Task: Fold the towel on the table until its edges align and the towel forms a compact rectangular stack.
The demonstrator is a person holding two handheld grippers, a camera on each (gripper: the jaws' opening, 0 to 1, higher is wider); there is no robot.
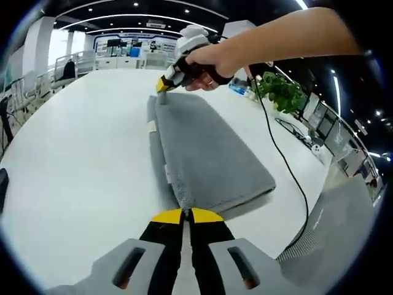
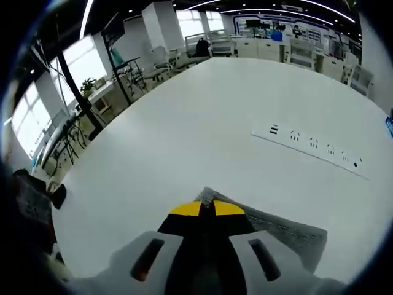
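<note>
Left gripper [image 1: 186,216]: yellow-tipped jaws pressed together on the near corner of the towel, pinching the cloth at the fold
Right gripper [image 2: 207,209]: in its own view the jaws are closed over a grey towel corner; in the left gripper view it sits at the far corner [image 1: 164,83], gripped by a person's hand [image 1: 206,66]
Towel [image 1: 206,153]: grey, lying long and narrow on the white table [image 1: 80,160], already doubled, a lower layer showing along its left side with a small label at that edge
Step in hand: judged mid-fold, both corners of one long edge held, one at each end
Next move: likely calls for carrying both corners together across the cloth, level with each other, so the edges meet squarely
Risk: one end lagging would skew the stack
Mid distance: white power strip [image 2: 310,146] set in the tabletop
Far: potted plant [image 1: 281,91] beyond the table edge, office desks behind
</note>
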